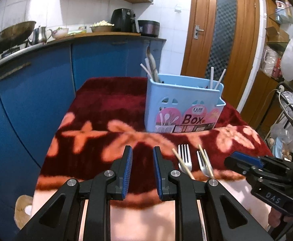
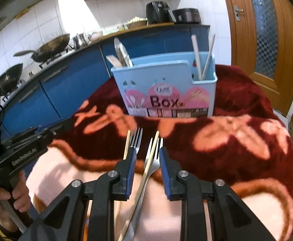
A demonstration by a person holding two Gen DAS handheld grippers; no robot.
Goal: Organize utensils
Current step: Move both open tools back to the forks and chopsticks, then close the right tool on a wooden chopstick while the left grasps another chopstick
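A light blue utensil box stands on the red blanket, with chopsticks and metal utensils standing in its compartments. Two forks and two chopsticks lie on the blanket in front of it. In the right wrist view one fork and a chopstick lie between my open right gripper's fingers, below them; the other fork and chopstick lie by its left finger. My left gripper is open and empty, left of the forks. The right gripper shows at the right.
The table is covered by a dark red blanket with orange flowers. Blue kitchen cabinets with woks and pots run along the left. A wooden door and a cluttered rack are at the right.
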